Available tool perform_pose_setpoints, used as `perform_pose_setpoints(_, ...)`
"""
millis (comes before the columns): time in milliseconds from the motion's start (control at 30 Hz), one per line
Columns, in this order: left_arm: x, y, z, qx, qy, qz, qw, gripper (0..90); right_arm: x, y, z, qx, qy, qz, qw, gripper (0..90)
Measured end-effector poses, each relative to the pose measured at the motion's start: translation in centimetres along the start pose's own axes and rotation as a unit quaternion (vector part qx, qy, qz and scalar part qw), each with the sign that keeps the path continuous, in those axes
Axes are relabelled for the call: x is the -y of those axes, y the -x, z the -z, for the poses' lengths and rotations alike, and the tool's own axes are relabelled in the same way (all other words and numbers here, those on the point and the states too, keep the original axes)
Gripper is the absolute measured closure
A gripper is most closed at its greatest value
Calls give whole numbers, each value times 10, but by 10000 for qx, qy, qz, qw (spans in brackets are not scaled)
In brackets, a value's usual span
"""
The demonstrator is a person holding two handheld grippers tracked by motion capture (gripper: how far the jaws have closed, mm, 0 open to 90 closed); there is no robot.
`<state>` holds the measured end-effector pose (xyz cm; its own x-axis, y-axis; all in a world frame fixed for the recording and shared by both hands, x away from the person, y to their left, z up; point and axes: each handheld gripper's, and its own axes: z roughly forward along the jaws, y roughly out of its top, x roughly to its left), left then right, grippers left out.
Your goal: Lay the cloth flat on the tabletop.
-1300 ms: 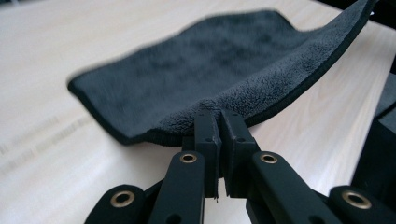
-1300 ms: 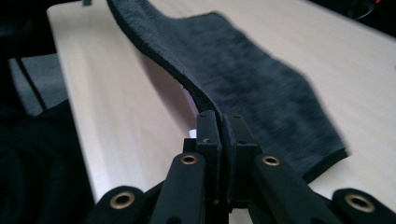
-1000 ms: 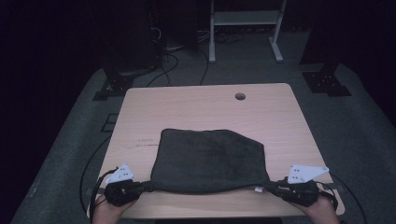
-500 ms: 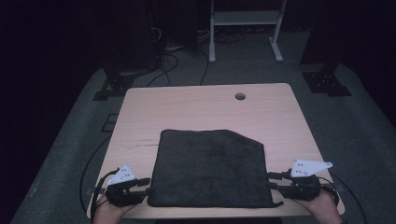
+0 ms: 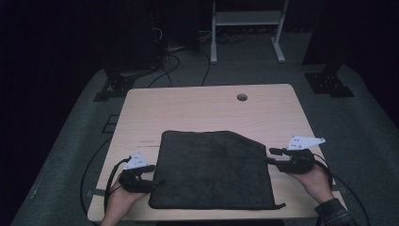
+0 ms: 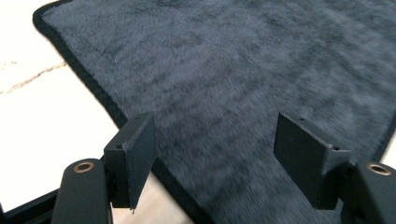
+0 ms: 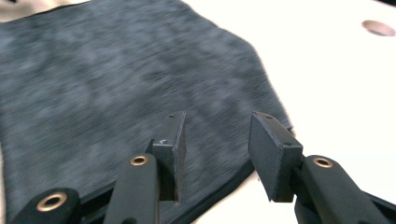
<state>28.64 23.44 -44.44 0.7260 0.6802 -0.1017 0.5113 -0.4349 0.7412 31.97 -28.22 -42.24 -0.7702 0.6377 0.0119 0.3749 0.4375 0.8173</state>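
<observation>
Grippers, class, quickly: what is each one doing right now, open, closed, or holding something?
Left gripper: open, jaws just opened, released from the dark towel.
Right gripper: open, jaws just opened, holding nothing, towel edge beneath it.

A pale wooden table in a dark room.

The table (image 5: 202, 110) has a light wood top with rounded corners and 1 small round hole (image 5: 242, 97) near its far edge, right of the middle. It stands on a grey floor mat (image 5: 70, 150). Beyond it, a white metal stand (image 5: 247, 21) with 2 legs rises from the floor, and loose cables (image 5: 171, 56) trail across the ground. 2 black base plates (image 5: 329, 84) sit at the far corners of the mat.
</observation>
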Motion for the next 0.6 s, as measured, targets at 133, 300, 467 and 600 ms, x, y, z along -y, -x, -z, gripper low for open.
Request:
perform_pose_setpoints(133,-8,-2,-17,-7,-94,-116,9999,287,-7,19,-15,198,-80,-103,9997,555)
perform_pose_setpoints(300,-9,-3,-32,-125,-299,-221,9992,279,-10,42,-45,266,-365,-304,9985,555)
perform_pose_setpoints(467,-6,-1,-39,-260,-510,-378,9976,261,-4,53,-72,118,-720,-458,9963,611)
perform_pose_setpoints(600,-5,1,-41,-293,-572,-385,9972,258,-5,54,-76,105,-737,-371,9965,800)
